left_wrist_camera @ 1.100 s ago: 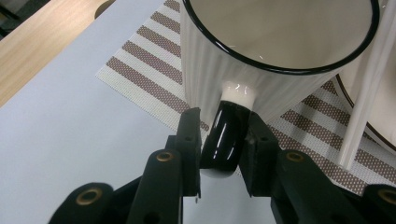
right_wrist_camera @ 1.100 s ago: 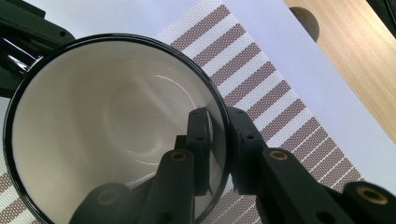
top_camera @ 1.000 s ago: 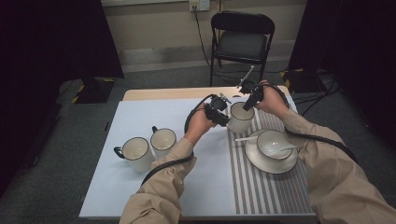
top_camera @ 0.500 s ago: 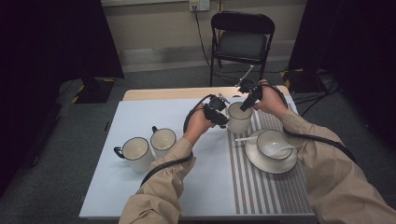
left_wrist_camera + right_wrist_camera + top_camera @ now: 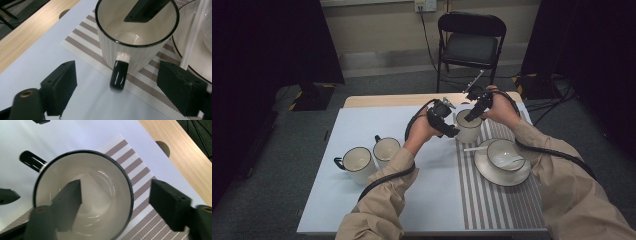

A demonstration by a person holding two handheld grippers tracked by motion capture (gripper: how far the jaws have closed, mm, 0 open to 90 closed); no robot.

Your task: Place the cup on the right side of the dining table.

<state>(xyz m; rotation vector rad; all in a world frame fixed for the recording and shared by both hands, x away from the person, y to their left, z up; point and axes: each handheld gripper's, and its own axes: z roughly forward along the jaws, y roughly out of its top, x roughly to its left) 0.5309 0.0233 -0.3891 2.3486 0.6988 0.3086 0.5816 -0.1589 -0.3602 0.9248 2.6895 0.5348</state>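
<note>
**Clerk:** Ceramic, cream, black-rimmed: one mug (image 5: 468,126), empty, upright. It stood right of centre in the high view, on the far left corner of the striped mat (image 5: 497,200).

**Checker:** Tongs?

**Clerk:** Two. Right gripper (image 5: 113,205), jaws apart, straddled the mug's rim: one jaw inside the cup, one outside the wall over the mat. No clamp was made yet, by my reading. Left gripper (image 5: 127,93), jaws wide apart, held nothing.

**Checker:** Which way did the mug lie from the left one?

**Clerk:** Dead ahead. In the left gripper view the black handle (image 5: 119,75) pointed straight back between the jaws, its long axis running up and down, near but not touching either. Both grippers were close; the right was already on the rim, the left faced the handle.

**Checker:** Room to move?

**Clerk:** Tight at lower right of the mug: saucer (image 5: 484,172) with bowl (image 5: 507,154) and white spoon (image 5: 475,148) lay just beside it. Two more mugs (image 5: 371,157) sat well apart at left centre. Between them, open pale-blue tabletop (image 5: 362,125). The wooden far edge (image 5: 377,101) ran just beyond the mat, so travel upward in the frame was short; leftward looked freest.
</note>
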